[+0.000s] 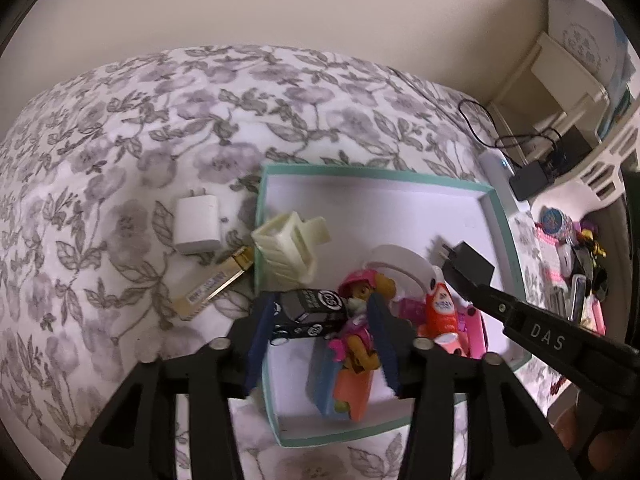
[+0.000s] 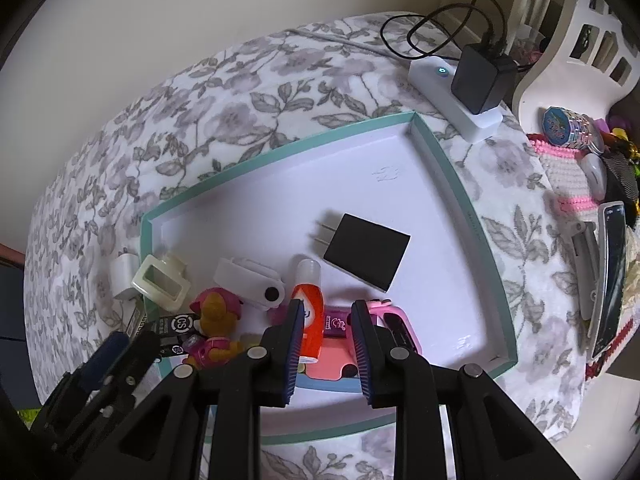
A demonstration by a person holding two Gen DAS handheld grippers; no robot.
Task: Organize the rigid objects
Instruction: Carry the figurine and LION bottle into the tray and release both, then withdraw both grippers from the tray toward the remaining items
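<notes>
A teal-rimmed white tray [image 1: 502, 216] [image 2: 460, 184] lies on a floral bedspread. My left gripper [image 1: 322, 320] hangs over the tray's near left corner, jaws wide apart around a black printed box [image 1: 310, 310] and a pink toy figure [image 1: 358, 320]; I see no grip. My right gripper [image 2: 326, 320] is open and empty above the tray's near side, over an orange bottle [image 2: 310, 320] and a pink case [image 2: 384, 316]. A black plug adapter [image 2: 366, 250] lies alone mid-tray. A cream plastic clip [image 1: 290, 246] leans on the tray's left wall.
A white charger [image 1: 198, 224] and a gold-ended box [image 1: 212, 288] lie on the bed left of the tray. A white power strip [image 2: 454, 100] with a black adapter and cable sits behind. A white basket [image 2: 576, 52] and clutter of small items are at right.
</notes>
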